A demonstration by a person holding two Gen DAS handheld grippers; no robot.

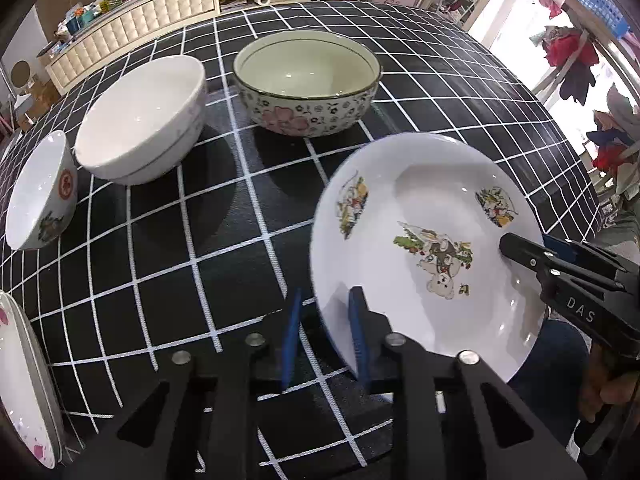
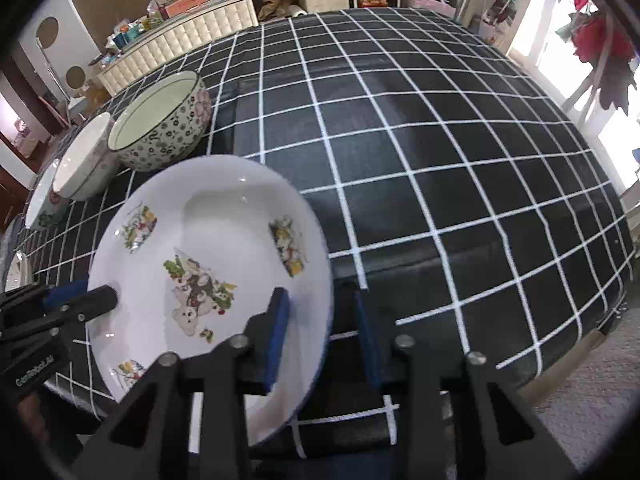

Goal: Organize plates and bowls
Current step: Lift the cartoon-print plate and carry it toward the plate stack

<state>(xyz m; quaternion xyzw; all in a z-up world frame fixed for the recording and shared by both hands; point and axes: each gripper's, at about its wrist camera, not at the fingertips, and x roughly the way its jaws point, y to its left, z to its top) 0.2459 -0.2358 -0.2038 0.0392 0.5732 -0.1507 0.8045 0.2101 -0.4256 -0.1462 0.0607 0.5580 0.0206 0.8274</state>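
The cartoon-printed plate (image 1: pixel 432 248), glazed, stiff and breakable, hangs tilted above the bench (image 1: pixel 208 240). Each hand-held gripper straddles its rim, jaws apart: left (image 1: pixel 326 336), right (image 2: pixel 322 336). Glaze looks slippery; grip opposite rims firmly.

Lived-in home: cluttered sideboard (image 1: pixel 132 20), checked tablecloth (image 1: pixel 224 216).

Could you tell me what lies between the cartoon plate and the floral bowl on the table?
Only bare checked tablecloth lies between the cartoon plate and the floral bowl; the left wrist view shows that gap plainly.
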